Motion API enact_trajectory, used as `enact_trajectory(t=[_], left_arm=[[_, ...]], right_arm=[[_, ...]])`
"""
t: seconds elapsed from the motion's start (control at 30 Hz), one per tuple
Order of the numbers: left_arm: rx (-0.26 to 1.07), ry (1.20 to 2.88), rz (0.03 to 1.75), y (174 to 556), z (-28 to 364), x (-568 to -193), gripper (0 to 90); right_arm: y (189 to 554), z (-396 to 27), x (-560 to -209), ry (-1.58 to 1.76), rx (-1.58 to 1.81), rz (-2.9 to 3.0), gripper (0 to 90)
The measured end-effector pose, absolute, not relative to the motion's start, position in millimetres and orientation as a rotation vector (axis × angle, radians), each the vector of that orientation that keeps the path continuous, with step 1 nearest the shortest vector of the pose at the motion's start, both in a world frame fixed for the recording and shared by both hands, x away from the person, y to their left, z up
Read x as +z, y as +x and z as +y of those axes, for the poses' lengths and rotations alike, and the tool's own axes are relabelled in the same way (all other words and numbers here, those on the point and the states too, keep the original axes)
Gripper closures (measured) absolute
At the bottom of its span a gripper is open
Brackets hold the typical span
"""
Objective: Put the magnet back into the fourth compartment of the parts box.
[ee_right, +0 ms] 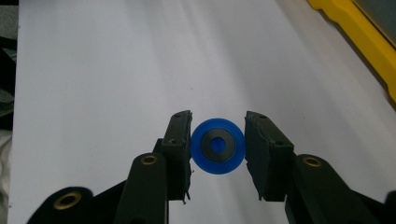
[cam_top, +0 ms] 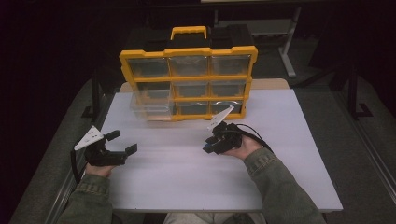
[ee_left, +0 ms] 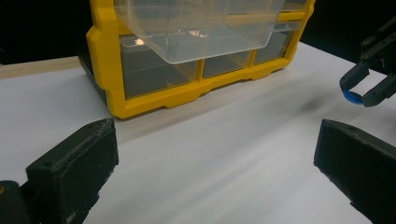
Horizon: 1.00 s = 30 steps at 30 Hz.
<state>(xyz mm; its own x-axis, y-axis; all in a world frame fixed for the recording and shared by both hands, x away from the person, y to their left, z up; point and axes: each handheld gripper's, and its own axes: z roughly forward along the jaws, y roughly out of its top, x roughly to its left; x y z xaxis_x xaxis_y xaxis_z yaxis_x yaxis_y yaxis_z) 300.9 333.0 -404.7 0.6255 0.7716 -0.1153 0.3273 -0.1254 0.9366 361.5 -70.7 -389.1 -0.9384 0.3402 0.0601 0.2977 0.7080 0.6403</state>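
Observation:
A small blue disc [ee_right: 217, 145] with a dark ring at its centre sits between the jaws of my right gripper [ee_right: 217, 140], both pads touching its rim. In the high view my right gripper [cam_top: 208, 147] hovers just in front of the yellow drawer organizer [cam_top: 187, 51], near the table's middle. From the left gripper view the disc [ee_left: 352, 97] hangs a little above the table in the right gripper [ee_left: 362, 91]. My left gripper [cam_top: 122, 142] stands open near the table's left edge, nothing between its jaws [ee_left: 215, 154]. A clear drawer [cam_top: 152, 105] is pulled out of the organizer's left column.
The white table [cam_top: 187, 177] carries the upright organizer [ee_left: 154, 105] at its far side, with the clear drawer [ee_left: 196, 28] jutting toward me. Dark floor and metal stand legs [cam_top: 289, 51] surround the table. Green sleeves enter from the bottom.

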Motion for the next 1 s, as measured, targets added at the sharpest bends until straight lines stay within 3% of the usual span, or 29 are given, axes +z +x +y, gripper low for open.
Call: enact_trajectory(t=[1.0], left_arm=[[0.49,1.722,0.902,301.5,332.8,-405.3,0.0]], right_arm=[[370.2,-61.7,-352.3,0.513,1.078,2.816,60.9]])
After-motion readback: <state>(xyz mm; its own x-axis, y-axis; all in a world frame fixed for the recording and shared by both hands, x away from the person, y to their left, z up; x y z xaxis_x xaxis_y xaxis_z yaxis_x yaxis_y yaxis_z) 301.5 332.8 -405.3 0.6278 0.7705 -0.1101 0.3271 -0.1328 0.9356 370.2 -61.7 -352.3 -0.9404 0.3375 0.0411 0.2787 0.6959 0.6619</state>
